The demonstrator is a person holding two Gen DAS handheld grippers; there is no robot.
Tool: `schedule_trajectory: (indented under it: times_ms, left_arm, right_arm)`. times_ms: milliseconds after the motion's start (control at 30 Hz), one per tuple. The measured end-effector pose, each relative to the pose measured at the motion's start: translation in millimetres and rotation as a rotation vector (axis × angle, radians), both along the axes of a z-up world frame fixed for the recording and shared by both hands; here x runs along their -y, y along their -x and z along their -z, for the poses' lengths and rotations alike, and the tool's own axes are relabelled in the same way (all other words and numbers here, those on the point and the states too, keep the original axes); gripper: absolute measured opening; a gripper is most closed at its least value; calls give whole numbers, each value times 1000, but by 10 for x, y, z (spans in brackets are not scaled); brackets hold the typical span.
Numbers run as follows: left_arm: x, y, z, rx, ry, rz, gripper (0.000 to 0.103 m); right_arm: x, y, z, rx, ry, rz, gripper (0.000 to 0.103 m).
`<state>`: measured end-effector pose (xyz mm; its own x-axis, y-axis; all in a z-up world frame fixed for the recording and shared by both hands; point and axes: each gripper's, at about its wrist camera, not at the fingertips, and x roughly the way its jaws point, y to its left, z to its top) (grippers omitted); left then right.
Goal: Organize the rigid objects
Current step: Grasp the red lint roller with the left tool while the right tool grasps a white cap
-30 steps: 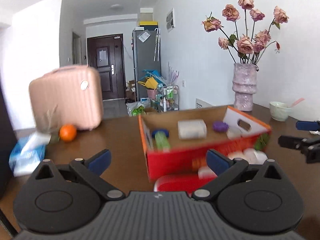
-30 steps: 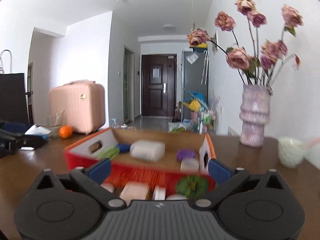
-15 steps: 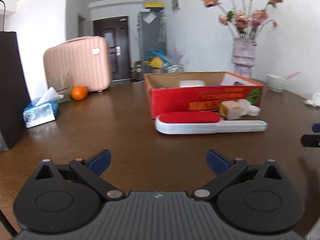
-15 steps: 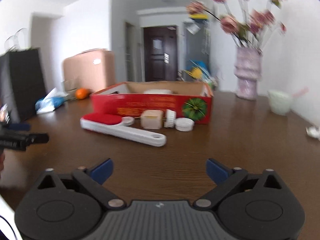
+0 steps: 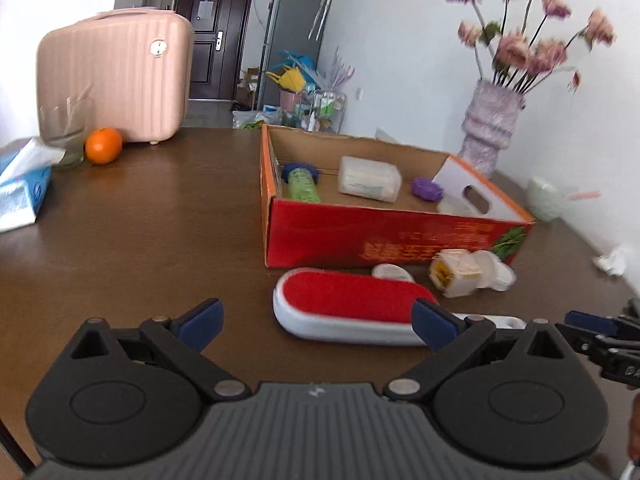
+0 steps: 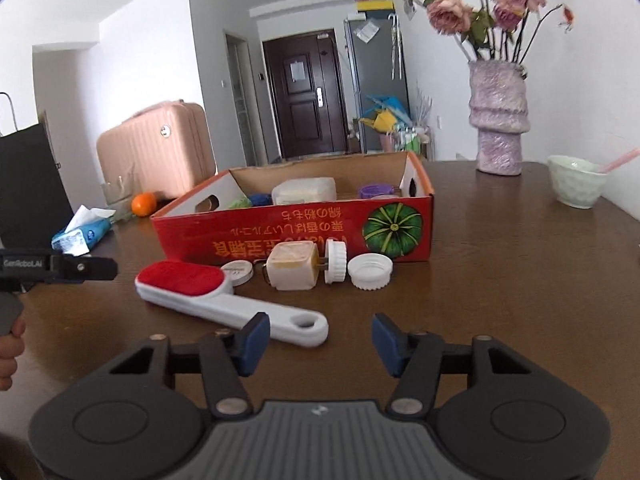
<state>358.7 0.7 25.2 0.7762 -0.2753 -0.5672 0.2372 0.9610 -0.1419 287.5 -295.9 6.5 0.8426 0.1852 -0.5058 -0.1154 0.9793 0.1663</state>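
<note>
The right hand-held gripper (image 6: 316, 338) is closing with nothing between its jaws. The brush (image 6: 224, 300) lies on the counter (image 6: 500, 280) just ahead, handle nearest, easy to grab. The left hand-held gripper (image 5: 316, 320) is wide, empty.

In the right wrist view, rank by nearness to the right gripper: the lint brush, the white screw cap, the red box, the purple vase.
From the right gripper, jaws closing on nothing:
1. Lint brush, its handle by the left fingertip.
2. White screw cap, ahead, slightly right.
3. Red box, right behind the cap.
4. Purple vase, far right, at the wall.
</note>
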Motion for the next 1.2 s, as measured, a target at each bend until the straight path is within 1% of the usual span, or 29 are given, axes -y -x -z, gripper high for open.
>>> schedule_trajectory:
  times_ms: [33, 67, 133, 200, 267, 333, 400, 433, 500, 567, 700, 767, 800, 833, 900, 967, 1100, 1133, 1200]
  left_arm:
    - [25, -71, 25, 10, -11, -4, 101]
    - [43, -140, 53, 5, -16, -2, 97]
    - [27, -283, 129, -39, 21, 17, 92]
    - [-21, -391, 222, -92, 66, 20, 81]
    - [-85, -444, 300, -110, 108, 24, 80]
    - [-132, -464, 336, -105, 136, 23, 79]
    - [-149, -452, 342, -104, 159, 37, 74]
    - [-137, -437, 336, -96, 157, 49, 73]
    - [-96, -400, 320, -82, 139, 72, 67]
    - [-60, -355, 315, -65, 124, 86, 64]
    - [59, -250, 326, -4, 76, 83, 63]
    - [110, -194, 327, 25, 50, 88, 61]
    - [120, -178, 319, 31, 40, 92, 60]
    - [114, -174, 315, 29, 40, 93, 60]
    - [97, -189, 313, 20, 52, 93, 56]
    - [102, -176, 315, 33, 43, 96, 56]
    - [109, -152, 320, 50, 26, 111, 55]
    - [102, -147, 316, 44, 32, 115, 55]
    - [114, -95, 298, 43, 41, 110, 55]
  right_arm:
    - [-7, -73, 22, -15, -9, -8, 53]
    - [-17, -127, 45, -27, -10, -7, 52]
    - [-40, -222, 97, -47, -1, 11, 46]
    - [-46, -299, 135, -62, 8, 26, 42]
    - [-26, -350, 150, -71, 18, 37, 42]
    - [10, -381, 147, -77, 29, 50, 42]
    - [44, -420, 161, -83, 41, 65, 42]
    - [72, -433, 171, -84, 33, 65, 42]
    - [116, -451, 178, -87, 17, 70, 42]
    - [114, -480, 179, -84, 29, 74, 42]
    - [102, -516, 182, -70, 63, 89, 42]
    - [138, -532, 183, -71, 38, 101, 40]
    - [152, -537, 186, -75, 14, 97, 35]
    - [161, -540, 191, -78, -4, 97, 32]
    - [170, -560, 213, -93, -23, 90, 30]
    - [207, -562, 240, -89, -69, 89, 28]
    - [271, -547, 275, -86, -155, 85, 18]
    - [272, -532, 279, -84, -171, 86, 13]
    - [240, -481, 277, -78, -172, 106, 12]
